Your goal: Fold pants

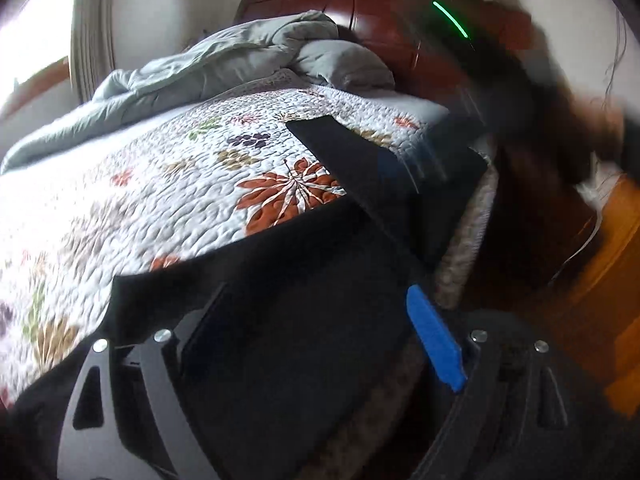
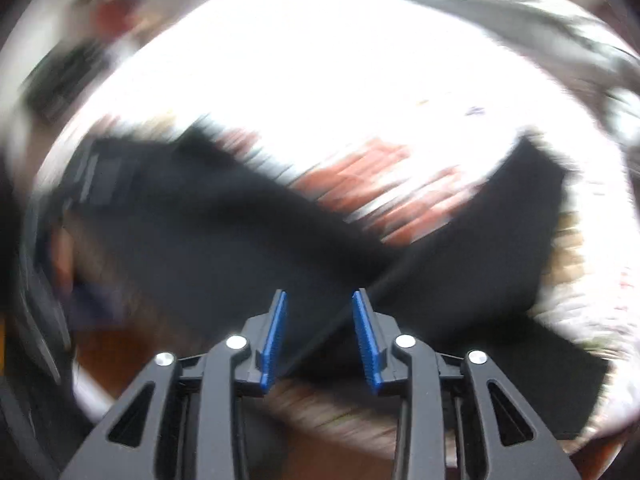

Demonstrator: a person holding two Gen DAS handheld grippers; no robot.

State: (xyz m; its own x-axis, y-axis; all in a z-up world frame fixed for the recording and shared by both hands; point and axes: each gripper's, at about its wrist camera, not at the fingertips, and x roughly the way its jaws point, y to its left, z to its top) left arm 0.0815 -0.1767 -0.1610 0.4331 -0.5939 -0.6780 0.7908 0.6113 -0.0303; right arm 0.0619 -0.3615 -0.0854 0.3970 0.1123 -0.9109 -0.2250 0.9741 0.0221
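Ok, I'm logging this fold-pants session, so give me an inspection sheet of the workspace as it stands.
Surface: white quilted bedspread with leaf prints.
Job's things: black pants spread at the bed's edge, one leg stretching away.
Clutter: crumpled grey duvet near the dark wooden headboard.
Grippers: left gripper open over the pants; right gripper open, nothing between its blue pads; view blurred.
Cables: thin cables by the wall.
Surroundings: cream curtains, orange wooden floor.
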